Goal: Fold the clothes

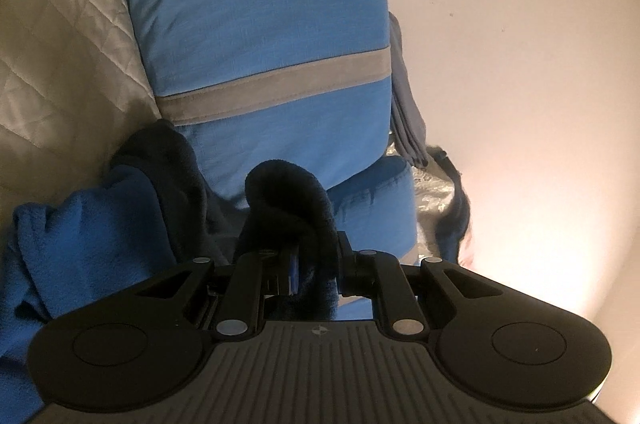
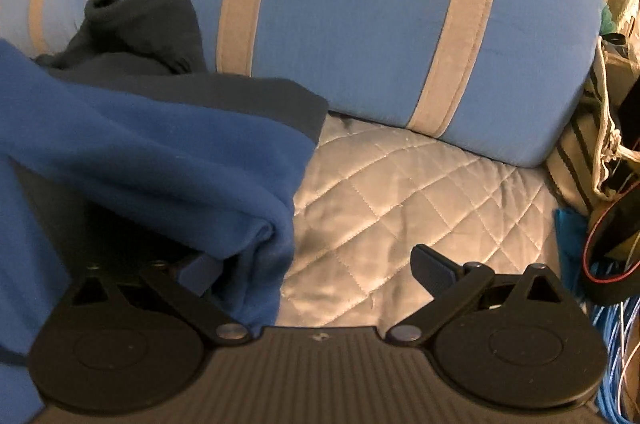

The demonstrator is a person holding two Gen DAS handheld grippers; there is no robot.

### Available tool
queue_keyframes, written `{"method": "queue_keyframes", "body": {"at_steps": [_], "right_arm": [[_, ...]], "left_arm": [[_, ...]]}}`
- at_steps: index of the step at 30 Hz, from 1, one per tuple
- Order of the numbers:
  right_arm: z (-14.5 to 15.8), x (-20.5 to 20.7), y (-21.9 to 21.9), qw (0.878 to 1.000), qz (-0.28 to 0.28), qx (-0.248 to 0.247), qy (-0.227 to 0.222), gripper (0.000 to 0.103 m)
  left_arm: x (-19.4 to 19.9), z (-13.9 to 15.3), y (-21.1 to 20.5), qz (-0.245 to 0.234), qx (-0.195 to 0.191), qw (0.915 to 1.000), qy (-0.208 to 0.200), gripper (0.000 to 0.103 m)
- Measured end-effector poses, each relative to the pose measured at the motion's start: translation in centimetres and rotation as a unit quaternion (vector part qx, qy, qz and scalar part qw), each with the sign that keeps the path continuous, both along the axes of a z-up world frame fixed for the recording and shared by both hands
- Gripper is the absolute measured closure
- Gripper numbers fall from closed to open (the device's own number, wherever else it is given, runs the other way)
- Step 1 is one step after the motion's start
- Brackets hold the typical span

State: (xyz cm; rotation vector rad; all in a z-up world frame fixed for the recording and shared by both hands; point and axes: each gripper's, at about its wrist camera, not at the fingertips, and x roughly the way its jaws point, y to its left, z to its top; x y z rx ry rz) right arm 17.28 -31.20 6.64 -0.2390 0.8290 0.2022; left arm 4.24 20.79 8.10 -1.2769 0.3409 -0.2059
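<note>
Grey quilted cover (image 2: pixel 400 192) w/ blue striped cushion (image 2: pixel 360 24), plain wall (image 1: pixel 520 64).

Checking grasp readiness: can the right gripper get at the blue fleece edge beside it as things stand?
Probably yes. The right gripper is open, and the blue fleece already drapes over its left finger, with only bare quilted cover between the fingers.

Garment: a blue fleece garment (image 2: pixel 152 152) with dark navy lining, heaped at nine o'clock.
Gripper: right gripper (image 2: pixel 316 272), jaws spread wide, fleece draped over its left finger.
Surface: silver quilted cover (image 2: pixel 400 192).
Behind: blue cushion with grey stripes (image 2: pixel 360 16), at twelve o'clock.
</note>
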Motion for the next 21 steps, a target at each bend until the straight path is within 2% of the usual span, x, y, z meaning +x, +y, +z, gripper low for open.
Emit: {"method": "queue_keyframes", "body": {"at_steps": [2,4,5,8,12,18,21], "right_arm": [[-0.8,-0.1,0.0,1.000,-0.003,-0.009,-0.012,0.000],[-1.1,-0.4,0.0,0.998,0.005,-0.041,-0.037,0.001],[-0.9,-0.6,-0.2,0.997,0.006,-0.061,-0.052,0.002],[0.7,-1.1,-2.0,0.993,-0.006,-0.064,-0.098,0.003],[3.1,-1.5,-4.9,0.992,-0.018,-0.012,-0.128,0.003],[3.2,-0.8,-7.4,0.991,-0.048,0.079,-0.094,0.003],[2.8,-0.8,-7.5,0.991,-0.058,0.080,-0.088,0.003]], "left_arm": [[0.0,0.1,0.1,0.000,0.000,1.0000,-0.003,0.087],[-0.1,0.4,0.2,0.001,0.007,1.0000,-0.004,0.087],[-0.2,0.6,0.2,0.001,0.016,0.9999,-0.005,0.087],[-0.4,1.2,0.4,-0.001,0.030,0.9994,-0.015,0.087],[-0.7,1.7,0.5,-0.008,0.043,0.9986,-0.029,0.087],[-1.4,1.9,0.0,-0.029,0.118,0.9925,0.010,0.087],[-2.3,1.7,-0.6,-0.054,0.167,0.9839,0.032,0.087]]}}
